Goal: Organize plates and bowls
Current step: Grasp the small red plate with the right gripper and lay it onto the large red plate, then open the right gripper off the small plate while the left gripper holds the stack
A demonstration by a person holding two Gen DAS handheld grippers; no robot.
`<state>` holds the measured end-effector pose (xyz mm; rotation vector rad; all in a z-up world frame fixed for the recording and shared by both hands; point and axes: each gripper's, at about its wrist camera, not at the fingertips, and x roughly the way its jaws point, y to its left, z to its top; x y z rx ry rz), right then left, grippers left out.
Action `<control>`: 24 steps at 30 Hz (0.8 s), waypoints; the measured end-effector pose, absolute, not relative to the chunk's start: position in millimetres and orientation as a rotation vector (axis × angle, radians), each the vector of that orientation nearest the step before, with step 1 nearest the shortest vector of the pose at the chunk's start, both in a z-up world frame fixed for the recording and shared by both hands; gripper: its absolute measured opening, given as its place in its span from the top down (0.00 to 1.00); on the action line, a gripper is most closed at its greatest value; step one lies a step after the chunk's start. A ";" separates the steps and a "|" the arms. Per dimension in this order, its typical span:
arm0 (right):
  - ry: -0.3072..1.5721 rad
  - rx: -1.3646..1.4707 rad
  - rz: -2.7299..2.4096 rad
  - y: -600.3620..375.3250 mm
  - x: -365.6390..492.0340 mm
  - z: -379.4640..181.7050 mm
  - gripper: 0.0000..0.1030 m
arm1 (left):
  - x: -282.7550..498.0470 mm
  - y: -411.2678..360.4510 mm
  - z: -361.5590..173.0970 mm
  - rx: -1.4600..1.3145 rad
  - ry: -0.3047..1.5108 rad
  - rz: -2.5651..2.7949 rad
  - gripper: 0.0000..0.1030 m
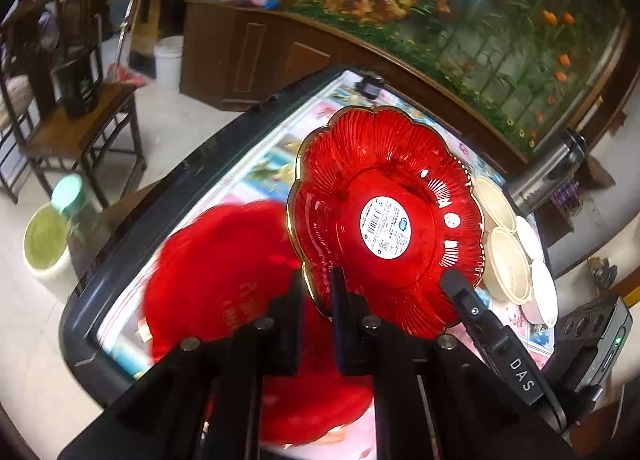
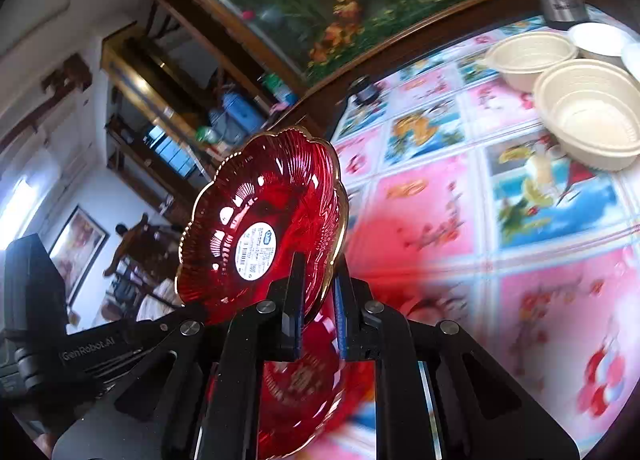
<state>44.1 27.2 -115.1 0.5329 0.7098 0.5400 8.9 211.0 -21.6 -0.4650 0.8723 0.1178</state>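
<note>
Red glass plate (image 1: 386,216) hangs tilted above the table (image 2: 500,220). Left gripper (image 1: 318,292) and right gripper (image 2: 318,288) each pinch its gilt rim, jaws nearly closed.

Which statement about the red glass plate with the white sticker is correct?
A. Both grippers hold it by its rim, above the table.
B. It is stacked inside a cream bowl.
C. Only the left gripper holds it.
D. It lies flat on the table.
A: the left gripper and the right gripper each clamp the rim of the red plate, tilted above another red plate.
</note>
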 end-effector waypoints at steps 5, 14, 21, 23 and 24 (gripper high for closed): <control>0.787 0.458 0.586 59.1 32.3 -129.1 0.88 | -11.8 231.2 -34.2 -0.486 0.883 0.166 0.90; 0.891 0.388 0.589 84.0 34.6 -154.6 0.88 | -17.9 251.9 -66.3 -0.529 0.962 0.175 0.89; 0.888 0.274 0.562 97.2 29.5 -155.5 0.88 | -19.7 255.4 -78.6 -0.509 1.026 0.171 0.85; 0.890 0.228 0.551 101.3 28.2 -154.8 0.88 | -20.6 256.1 -77.5 -0.511 1.030 0.167 0.85; 0.887 0.211 0.547 102.4 27.9 -154.3 0.88 | -20.9 257.0 -77.2 -0.510 1.030 0.163 0.85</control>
